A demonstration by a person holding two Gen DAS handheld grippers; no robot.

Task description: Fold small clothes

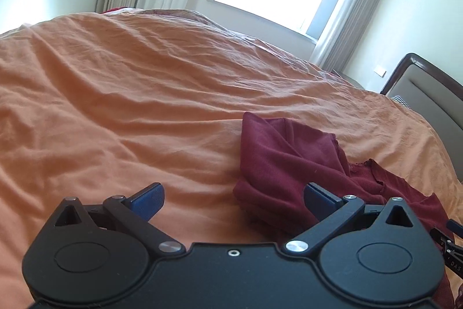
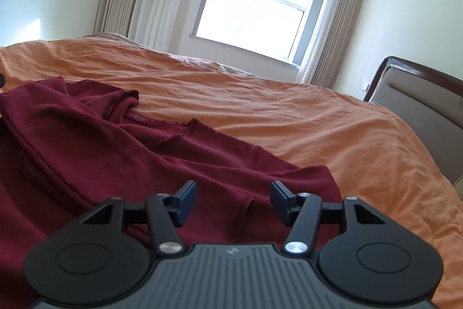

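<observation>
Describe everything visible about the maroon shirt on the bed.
The maroon shirt is a soft knit garment with a raw-edged neckline and an inside neck label, a stitched shoulder seam, and a hemmed sleeve lying toward the right hand-held gripper, whose fingers stand open above it without pinching cloth. It lies crumpled and partly folded over itself on the orange bedsheet. In the left wrist view one bunched edge sits near the open left hand-held gripper.

Both cameras ride low over the bed, looking slightly down along their grippers toward the window and the far edge. The left view sits close to the maroon garment's left side, the right over its right sleeve. Both share garment, window and headboard.
</observation>
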